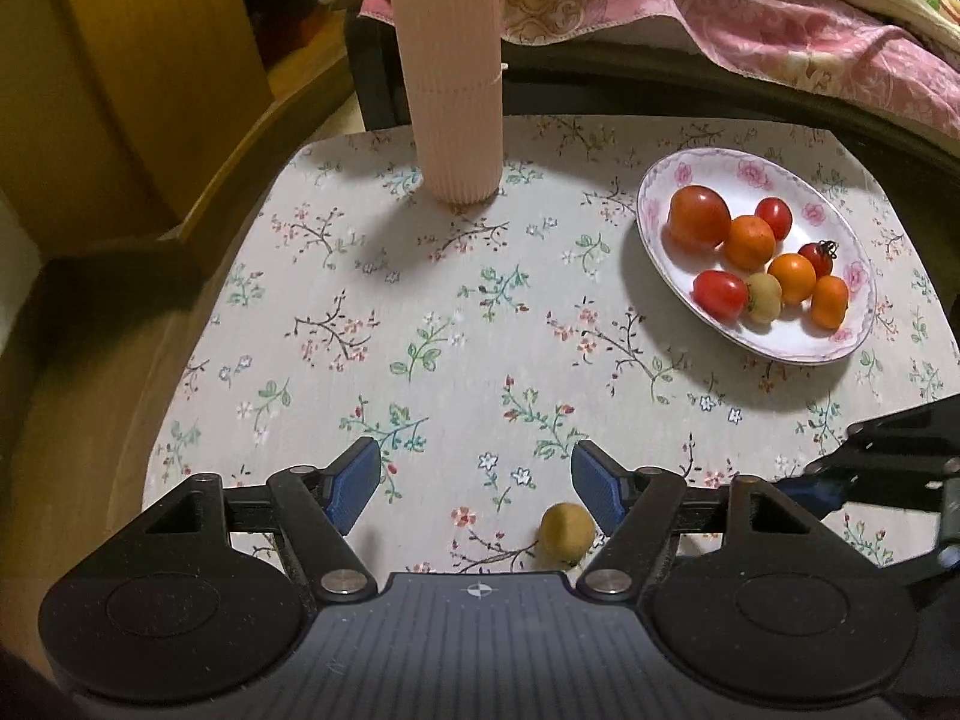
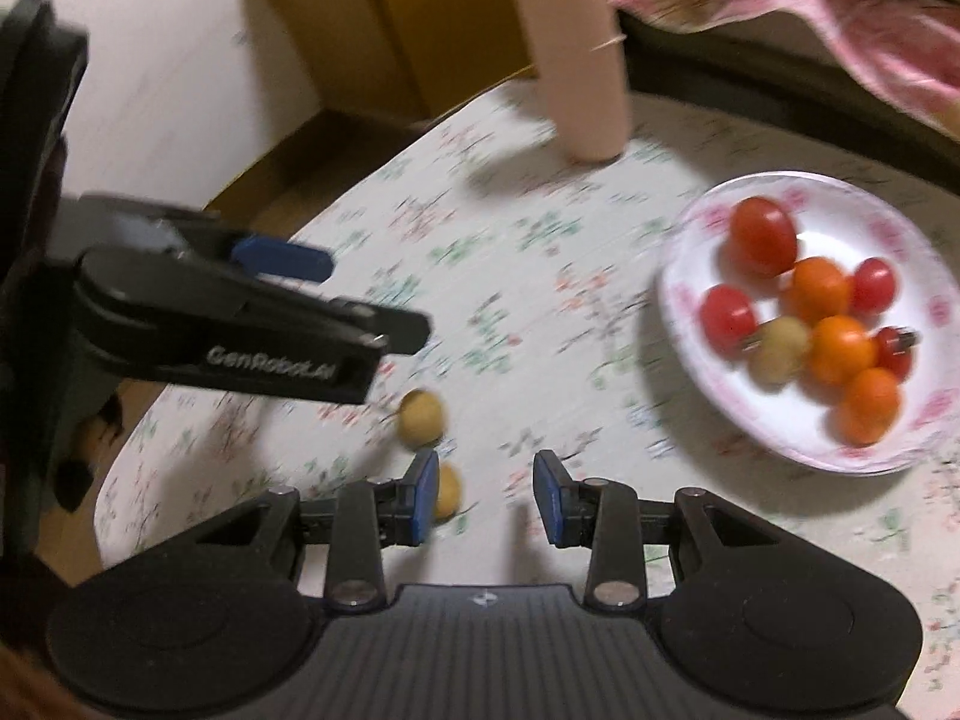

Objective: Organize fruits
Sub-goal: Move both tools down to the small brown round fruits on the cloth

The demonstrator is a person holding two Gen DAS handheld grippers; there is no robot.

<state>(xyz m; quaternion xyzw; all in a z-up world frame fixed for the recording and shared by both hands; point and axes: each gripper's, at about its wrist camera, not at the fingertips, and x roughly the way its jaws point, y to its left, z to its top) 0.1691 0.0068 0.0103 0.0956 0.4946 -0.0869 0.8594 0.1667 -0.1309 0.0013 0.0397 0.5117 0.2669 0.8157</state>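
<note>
A white floral plate (image 1: 648,204) (image 2: 681,276) at the right of the table holds several red and orange cherry tomatoes (image 1: 699,216) and one pale yellow fruit (image 1: 763,298). In the left wrist view a small yellow fruit (image 1: 566,531) lies on the cloth just inside the right finger of my left gripper (image 1: 474,480), which is open and touches nothing. The blurred right wrist view shows two yellow fruits (image 2: 422,417) (image 2: 449,489), the nearer one half hidden behind a finger. My right gripper (image 2: 486,498) is open with a narrow, empty gap. The left gripper (image 2: 378,294) hangs over the cloth at the left.
A tall pink ribbed cylinder (image 1: 447,78) (image 2: 582,60) stands at the back of the floral tablecloth (image 1: 420,300). Wooden furniture (image 1: 150,60) sits beyond the table's left edge, and pink bedding (image 1: 780,18) lies behind it. The right gripper's arm (image 1: 888,462) enters from the right.
</note>
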